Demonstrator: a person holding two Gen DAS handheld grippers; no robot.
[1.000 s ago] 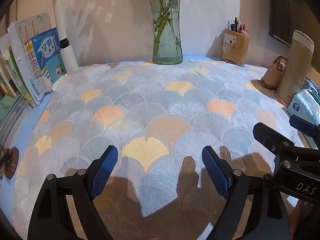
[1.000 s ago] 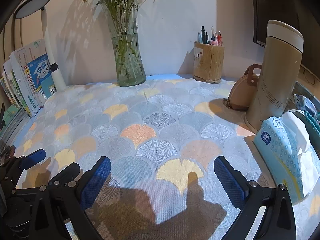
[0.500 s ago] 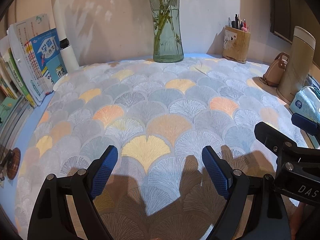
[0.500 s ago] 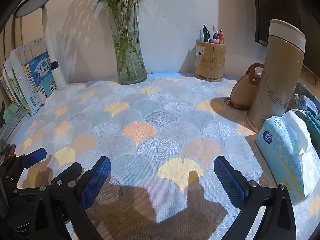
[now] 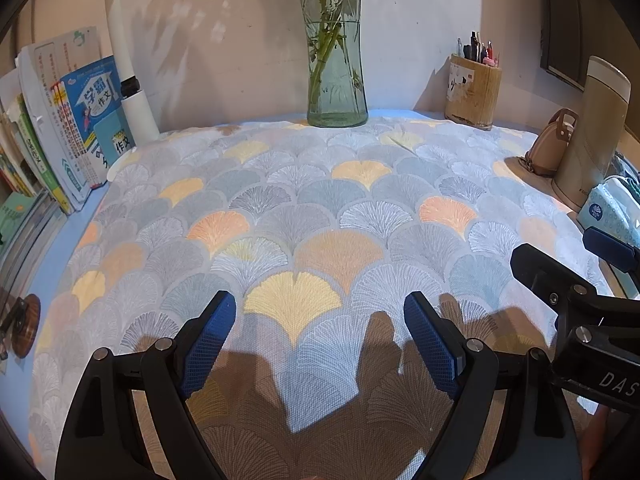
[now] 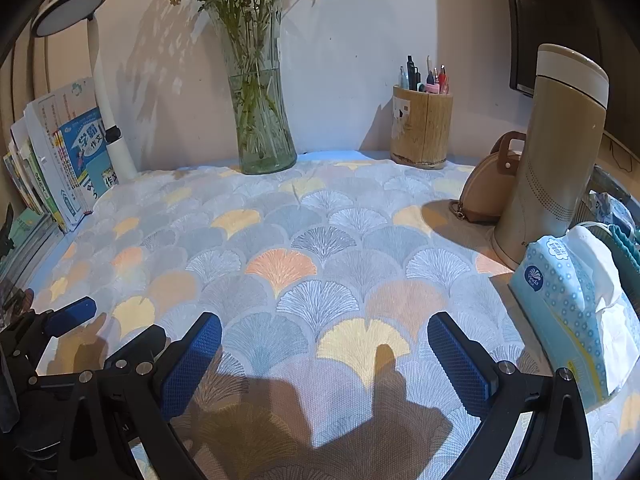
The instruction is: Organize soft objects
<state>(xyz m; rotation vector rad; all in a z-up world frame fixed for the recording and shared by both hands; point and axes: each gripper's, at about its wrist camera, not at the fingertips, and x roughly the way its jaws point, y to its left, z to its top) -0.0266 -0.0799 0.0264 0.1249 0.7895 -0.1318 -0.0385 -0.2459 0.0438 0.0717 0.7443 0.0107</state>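
Two hand-held grippers hang side by side over one fan-patterned cloth point(image 5: 320, 208) that lies spread flat across the counter point(image 5: 90, 210). The left hand-held gripper point(image 5: 318, 330) is released, its two blue pads standing wide apart above the cloth with nothing between them; the right hand-held gripper point(image 6: 324, 360) is likewise released and empty, its pads apart and clear of the fabric. The cloth stretches ahead of and beneath both, their shadows falling on its near edge. Far ahead of the grippers stands one glass vase point(image 6: 260, 120) with green stems, against the wall. To the right of it, also at the back, is one wooden pen holder point(image 6: 422, 132) with several pens. Right of the right gripper sit one tall beige flask point(image 6: 556, 152), one small tan pouch point(image 6: 486, 184) touching its base side, and one blue tissue pack point(image 6: 568, 312), nearest the gripper. Left of the left gripper is one row of books point(image 5: 68, 120) and one white lamp point(image 6: 76, 16).
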